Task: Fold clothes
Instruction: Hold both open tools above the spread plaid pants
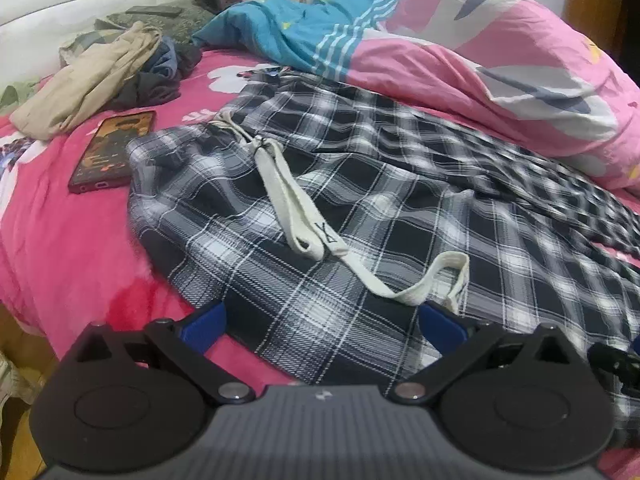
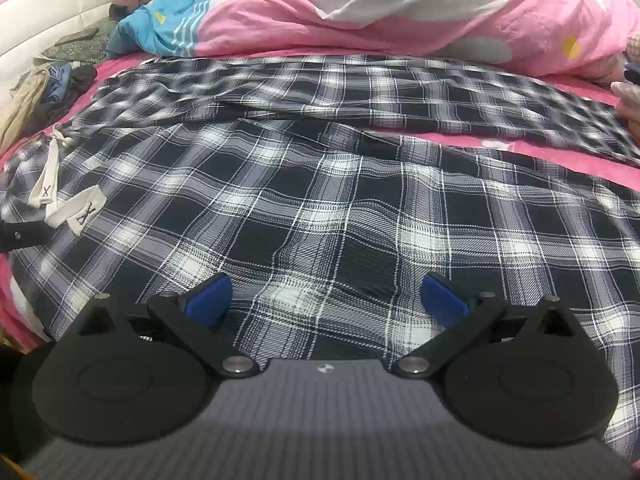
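Black-and-white plaid trousers (image 1: 360, 184) lie spread across the pink bed sheet (image 1: 60, 216), waistband at the left with a white drawstring (image 1: 292, 208) trailing over the cloth. My left gripper (image 1: 322, 326) is open just above the near hem of the waist end, its blue pads (image 1: 204, 326) wide apart and nothing pinched. In the right wrist view the same plaid trousers (image 2: 340, 208) fill the picture, the drawstring (image 2: 68, 208) at the left. My right gripper (image 2: 326, 300) hangs open over the near edge of a trouser leg, holding nothing.
A phone (image 1: 112, 152) lies on the sheet left of the waistband. A heap of beige and dark clothes (image 1: 104, 76) sits behind it. A pink and blue duvet (image 1: 480, 60) is bunched along the far side, over a lying person. A hand (image 2: 628, 96) shows at the right edge.
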A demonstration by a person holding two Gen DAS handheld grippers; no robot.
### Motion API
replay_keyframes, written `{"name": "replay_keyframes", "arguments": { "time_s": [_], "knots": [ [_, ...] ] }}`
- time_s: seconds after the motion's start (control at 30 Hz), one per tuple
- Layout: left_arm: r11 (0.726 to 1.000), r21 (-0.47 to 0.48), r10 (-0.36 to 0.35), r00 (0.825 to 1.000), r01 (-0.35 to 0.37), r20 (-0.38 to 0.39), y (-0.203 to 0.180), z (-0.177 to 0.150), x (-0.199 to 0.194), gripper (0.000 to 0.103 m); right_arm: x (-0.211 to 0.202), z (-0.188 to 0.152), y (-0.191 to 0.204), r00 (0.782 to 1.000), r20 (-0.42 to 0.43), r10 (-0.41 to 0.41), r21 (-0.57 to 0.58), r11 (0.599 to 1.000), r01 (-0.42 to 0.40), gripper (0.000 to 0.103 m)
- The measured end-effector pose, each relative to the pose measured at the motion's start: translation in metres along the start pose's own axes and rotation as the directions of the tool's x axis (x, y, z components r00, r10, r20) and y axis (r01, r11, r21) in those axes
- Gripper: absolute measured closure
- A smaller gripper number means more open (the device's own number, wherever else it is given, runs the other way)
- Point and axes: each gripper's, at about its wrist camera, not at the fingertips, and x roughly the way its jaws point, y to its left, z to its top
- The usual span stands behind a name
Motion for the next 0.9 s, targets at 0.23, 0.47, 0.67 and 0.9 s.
{"name": "replay_keyframes", "arguments": {
  "time_s": [0.23, 0.47, 0.67, 0.9],
  "knots": [
    [0.999, 0.008, 0.046, 0.998, -0.046, -0.030, -0.001, -0.001, 0.004, 0.000, 0.000, 0.001, -0.001, 1.000, -0.003, 0.005, 0.002, 1.000, -0.005, 0.001],
    [0.999, 0.004, 0.040, 0.999, -0.040, -0.027, 0.002, -0.002, 0.005, 0.000, 0.000, 0.001, -0.003, 1.000, -0.004, 0.007, 0.001, 1.000, -0.007, 0.001],
    [0.999, -0.027, 0.037, 0.999, -0.037, -0.003, 0.007, -0.002, -0.002, 0.000, 0.000, 0.001, -0.003, 1.000, -0.008, 0.007, 0.000, 1.000, -0.007, 0.001],
    [0.998, -0.021, 0.052, 0.998, -0.051, 0.036, 0.010, -0.002, -0.015, 0.000, 0.000, 0.001, -0.003, 1.000, -0.009, 0.005, 0.000, 1.000, -0.005, 0.001]
  ]
}}
